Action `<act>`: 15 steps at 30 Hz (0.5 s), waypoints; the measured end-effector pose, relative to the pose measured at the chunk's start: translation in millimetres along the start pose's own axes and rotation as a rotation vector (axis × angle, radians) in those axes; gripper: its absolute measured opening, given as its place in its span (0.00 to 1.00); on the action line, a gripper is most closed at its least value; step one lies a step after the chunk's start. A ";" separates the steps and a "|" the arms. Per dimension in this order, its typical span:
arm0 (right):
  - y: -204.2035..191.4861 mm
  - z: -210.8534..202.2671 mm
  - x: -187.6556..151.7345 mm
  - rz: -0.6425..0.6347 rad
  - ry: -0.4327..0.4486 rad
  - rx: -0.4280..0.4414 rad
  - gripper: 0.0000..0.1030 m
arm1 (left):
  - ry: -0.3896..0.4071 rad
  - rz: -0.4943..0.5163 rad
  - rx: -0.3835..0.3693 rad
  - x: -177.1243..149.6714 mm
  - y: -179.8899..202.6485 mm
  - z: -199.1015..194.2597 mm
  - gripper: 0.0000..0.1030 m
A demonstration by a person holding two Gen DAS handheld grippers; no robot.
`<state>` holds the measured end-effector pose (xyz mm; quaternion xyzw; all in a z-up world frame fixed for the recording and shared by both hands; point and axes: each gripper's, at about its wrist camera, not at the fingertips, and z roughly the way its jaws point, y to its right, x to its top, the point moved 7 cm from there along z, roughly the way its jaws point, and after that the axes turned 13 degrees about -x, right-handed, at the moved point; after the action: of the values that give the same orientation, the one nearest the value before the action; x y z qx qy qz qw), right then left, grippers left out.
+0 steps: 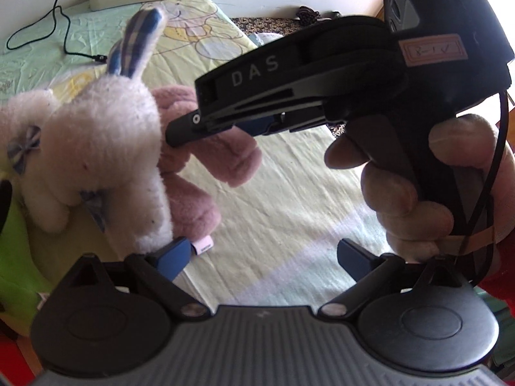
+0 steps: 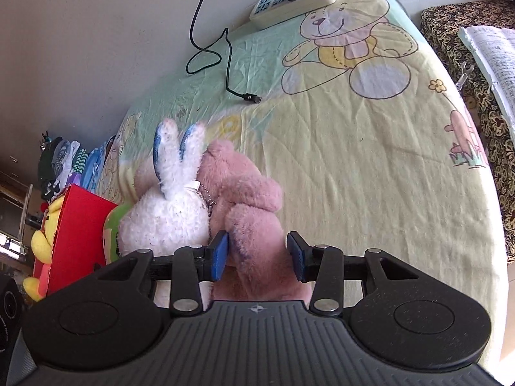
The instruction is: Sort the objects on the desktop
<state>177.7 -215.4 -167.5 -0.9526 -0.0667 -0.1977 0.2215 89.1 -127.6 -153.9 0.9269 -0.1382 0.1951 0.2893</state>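
A white plush rabbit (image 1: 96, 148) with blue checked ears lies against a pink plush toy (image 1: 206, 157) on the bear-print sheet (image 1: 289, 199). My left gripper (image 1: 264, 257) is open, its left pad just beside the rabbit's foot, with nothing between its fingers. A hand holds my right gripper (image 1: 183, 128) above it, and the tips reach into the pink toy. In the right wrist view the right gripper (image 2: 257, 254) has its blue pads narrowed on a limb of the pink plush toy (image 2: 254, 225), and the rabbit (image 2: 167, 215) leans on the toy's left side.
A white power strip (image 2: 293, 0) and a black cable with its plug (image 2: 249, 97) lie at the far end of the sheet. A red box (image 2: 77, 234), a yellow plush (image 2: 45, 241) and a green item (image 2: 112, 228) sit at the left. A patterned cushion (image 2: 450, 32) holding papers is at the right.
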 end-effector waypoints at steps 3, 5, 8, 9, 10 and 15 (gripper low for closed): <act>-3.8 1.7 1.1 0.024 -0.018 0.056 0.35 | 0.006 -0.017 -0.025 -0.3 -5.6 -3.7 0.97; -4.5 0.7 0.0 0.025 -0.022 0.061 0.31 | 0.015 -0.029 -0.031 -0.7 -9.0 -6.7 0.95; -1.4 -4.1 -3.0 0.036 -0.030 0.066 0.28 | 0.026 -0.058 -0.052 0.7 -14.6 -11.1 0.94; 0.1 -5.3 -3.6 0.044 -0.037 0.069 0.28 | 0.031 -0.068 -0.062 0.4 -16.1 -12.8 0.94; 2.1 -7.8 -5.5 0.050 -0.042 0.071 0.28 | 0.036 -0.073 -0.066 -0.2 -16.9 -15.1 0.94; 9.8 -28.1 -19.8 0.083 -0.045 0.054 0.28 | 0.061 -0.091 -0.066 -4.5 -22.5 -28.9 0.94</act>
<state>152.0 -237.5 -156.3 -0.9524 -0.0375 -0.1648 0.2536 85.3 -92.1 -144.9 0.9159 -0.0933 0.2050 0.3324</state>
